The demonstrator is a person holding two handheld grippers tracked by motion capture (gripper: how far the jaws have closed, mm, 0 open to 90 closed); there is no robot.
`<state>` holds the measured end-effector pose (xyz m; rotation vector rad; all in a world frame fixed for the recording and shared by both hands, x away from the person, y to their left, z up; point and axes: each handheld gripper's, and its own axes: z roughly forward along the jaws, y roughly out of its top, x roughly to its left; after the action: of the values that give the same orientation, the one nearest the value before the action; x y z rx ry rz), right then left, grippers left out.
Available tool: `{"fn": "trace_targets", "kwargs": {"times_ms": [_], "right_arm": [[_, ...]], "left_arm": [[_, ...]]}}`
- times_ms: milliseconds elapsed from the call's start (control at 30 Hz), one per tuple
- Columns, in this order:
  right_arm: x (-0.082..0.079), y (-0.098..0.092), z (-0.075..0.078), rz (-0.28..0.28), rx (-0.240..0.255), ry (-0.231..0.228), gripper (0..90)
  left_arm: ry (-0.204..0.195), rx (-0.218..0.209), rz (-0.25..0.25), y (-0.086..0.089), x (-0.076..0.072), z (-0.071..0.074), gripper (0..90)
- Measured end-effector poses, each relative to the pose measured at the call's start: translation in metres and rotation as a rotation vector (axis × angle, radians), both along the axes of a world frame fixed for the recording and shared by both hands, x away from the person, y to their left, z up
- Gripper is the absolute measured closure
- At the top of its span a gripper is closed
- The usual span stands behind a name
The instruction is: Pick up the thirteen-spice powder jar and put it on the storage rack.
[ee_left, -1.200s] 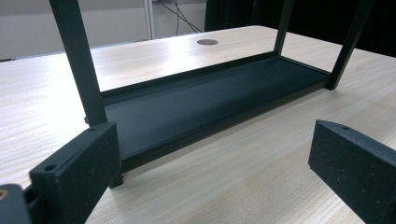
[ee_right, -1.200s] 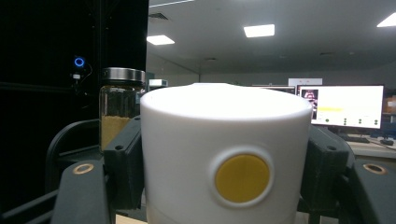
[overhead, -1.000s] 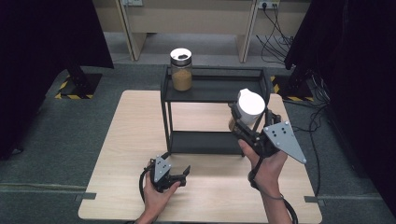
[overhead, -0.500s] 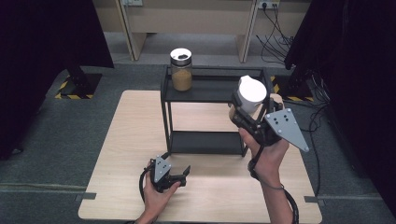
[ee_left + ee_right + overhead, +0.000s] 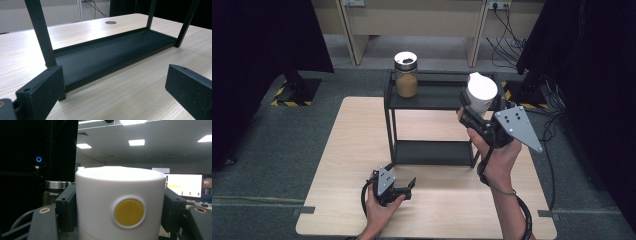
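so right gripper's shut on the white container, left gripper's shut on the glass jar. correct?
Half right. The left gripper holds nothing: the left gripper view shows its jaws open over the table. The glass jar stands on the rack. The right gripper does clamp the white container.

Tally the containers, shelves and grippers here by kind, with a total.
Glass jar: 1
White container: 1
Black shelf: 1
Grippers: 2, left gripper and right gripper
Total: 5
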<state>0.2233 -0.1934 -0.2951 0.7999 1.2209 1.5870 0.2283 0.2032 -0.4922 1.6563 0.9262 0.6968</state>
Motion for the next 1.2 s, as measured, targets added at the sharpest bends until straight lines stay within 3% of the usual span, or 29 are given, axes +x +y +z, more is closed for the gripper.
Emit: {"fn": "trace_targets", "kwargs": {"times_ms": [400,667,967,1200], "right_arm": [[0.019,0.006,0.019,-0.006,0.01,0.021,31.0],[0.044,0.017,0.037,-0.031,0.006,0.063,31.0],[0.067,0.028,0.041,-0.061,0.002,0.118,30.9],[0.076,0.031,0.042,-0.074,-0.007,0.143,30.9]], "left_arm": [[0.003,0.0,-0.001,0.0,0.0,0.0,1.6],[0.004,-0.002,-0.002,0.0,0.001,0.0,1.6],[0.004,-0.003,-0.004,0.001,0.001,0.0,1.6],[0.003,0.0,-0.005,0.001,0.001,0.0,1.6]]}}
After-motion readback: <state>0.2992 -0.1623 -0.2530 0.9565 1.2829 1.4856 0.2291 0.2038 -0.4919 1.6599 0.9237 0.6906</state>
